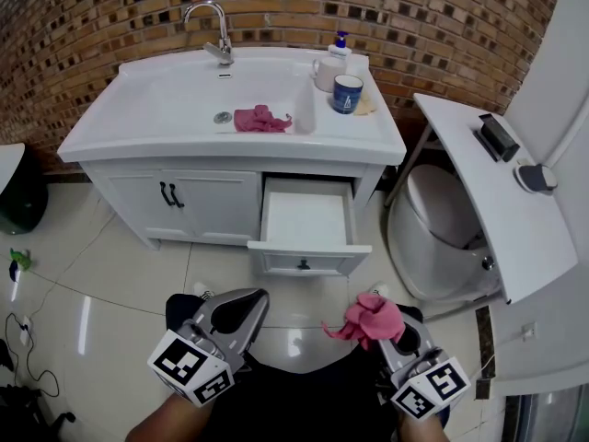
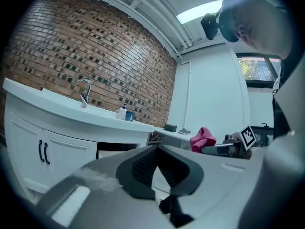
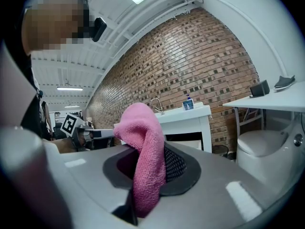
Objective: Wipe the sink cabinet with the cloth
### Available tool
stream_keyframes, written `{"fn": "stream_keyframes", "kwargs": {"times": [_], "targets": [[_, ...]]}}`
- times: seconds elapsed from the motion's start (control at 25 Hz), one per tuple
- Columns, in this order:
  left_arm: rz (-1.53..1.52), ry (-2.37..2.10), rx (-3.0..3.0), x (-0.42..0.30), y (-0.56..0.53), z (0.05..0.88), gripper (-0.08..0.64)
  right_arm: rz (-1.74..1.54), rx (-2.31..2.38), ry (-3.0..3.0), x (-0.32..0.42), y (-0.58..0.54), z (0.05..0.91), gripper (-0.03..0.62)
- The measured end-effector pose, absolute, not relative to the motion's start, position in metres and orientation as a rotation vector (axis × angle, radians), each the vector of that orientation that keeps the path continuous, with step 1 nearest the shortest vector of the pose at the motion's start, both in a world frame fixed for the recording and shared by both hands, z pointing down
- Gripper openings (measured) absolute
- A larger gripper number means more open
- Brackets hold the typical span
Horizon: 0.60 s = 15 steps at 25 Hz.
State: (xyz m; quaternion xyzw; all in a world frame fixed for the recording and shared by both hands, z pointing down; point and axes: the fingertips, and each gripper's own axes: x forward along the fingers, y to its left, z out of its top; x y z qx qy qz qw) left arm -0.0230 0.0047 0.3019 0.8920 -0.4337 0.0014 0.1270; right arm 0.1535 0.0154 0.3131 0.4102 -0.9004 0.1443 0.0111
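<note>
The white sink cabinet (image 1: 184, 201) stands against the brick wall ahead, and shows in the left gripper view (image 2: 28, 142) and the right gripper view (image 3: 190, 123). My right gripper (image 1: 391, 334) is low at the right, shut on a pink cloth (image 1: 373, 319) that bunches up over its jaws (image 3: 145, 151). That cloth also shows from the left gripper view (image 2: 202, 138). A second pink cloth (image 1: 259, 120) lies in the basin by the drain. My left gripper (image 1: 241, 313) is low at the left, shut with nothing in it (image 2: 159, 163). Both grippers are well short of the cabinet.
The cabinet's right drawer (image 1: 304, 215) is pulled out. A faucet (image 1: 213, 30), a white mug (image 1: 327, 72), a blue cup (image 1: 348, 93) and a soap bottle (image 1: 340, 46) stand on top. A toilet (image 1: 437, 238) and a white shelf (image 1: 479, 191) are at the right; a dark bin (image 1: 18, 191) is at the left.
</note>
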Motion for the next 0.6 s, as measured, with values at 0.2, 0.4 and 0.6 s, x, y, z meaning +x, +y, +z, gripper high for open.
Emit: {"fn": "stream_keyframes", "kwargs": {"times": [0.2,0.4,0.6], "targets": [[0.001,-1.264,2.589,-0.0230,0.0061,0.3049,0.006,0.451,1.277,-2.807,0.1536,0.0146,0.3143,0.080],[0.007,-1.258,2.597,-0.0209,0.0054,0.3041,0.006,0.447,1.283,-2.808,0.1546,0.0131,0.3144,0.080],[0.012,-1.261,2.598,-0.0200,0.0076,0.3049,0.006,0.441,1.293,-2.811,0.1578,0.0160,0.3131,0.080]]}}
